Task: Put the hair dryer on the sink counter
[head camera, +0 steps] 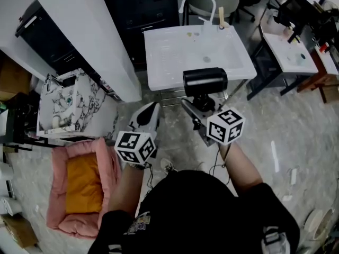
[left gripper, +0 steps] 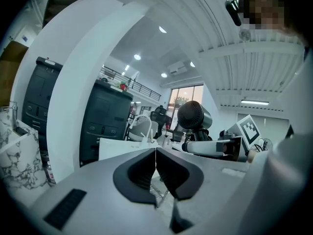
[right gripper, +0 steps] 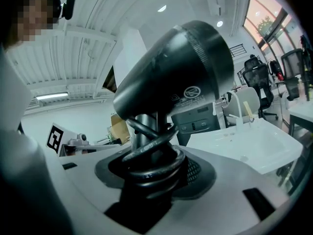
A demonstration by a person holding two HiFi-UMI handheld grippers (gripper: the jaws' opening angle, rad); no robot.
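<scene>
A black hair dryer [head camera: 205,82] stands upright in my right gripper [head camera: 200,105], barrel on top, hanging over the floor just in front of the white sink counter [head camera: 159,67]. In the right gripper view the jaws are shut on the hair dryer [right gripper: 176,67] by its handle, which has the black cord [right gripper: 151,158] coiled round it; the sink counter [right gripper: 244,143] lies beyond, to the right. My left gripper [head camera: 145,121] is held to the left of it, shut and empty. The left gripper view shows its jaws [left gripper: 155,168] closed together, with the hair dryer [left gripper: 193,115] off to the right.
A curved faucet [head camera: 198,1] rises at the sink's far edge. A white pillar [head camera: 90,30] and a marble-patterned cabinet [head camera: 74,102] stand to the left, with a pink pet bed [head camera: 79,187] on the floor. Desks [head camera: 294,52] stand to the right and a dark cabinet [head camera: 143,9] behind.
</scene>
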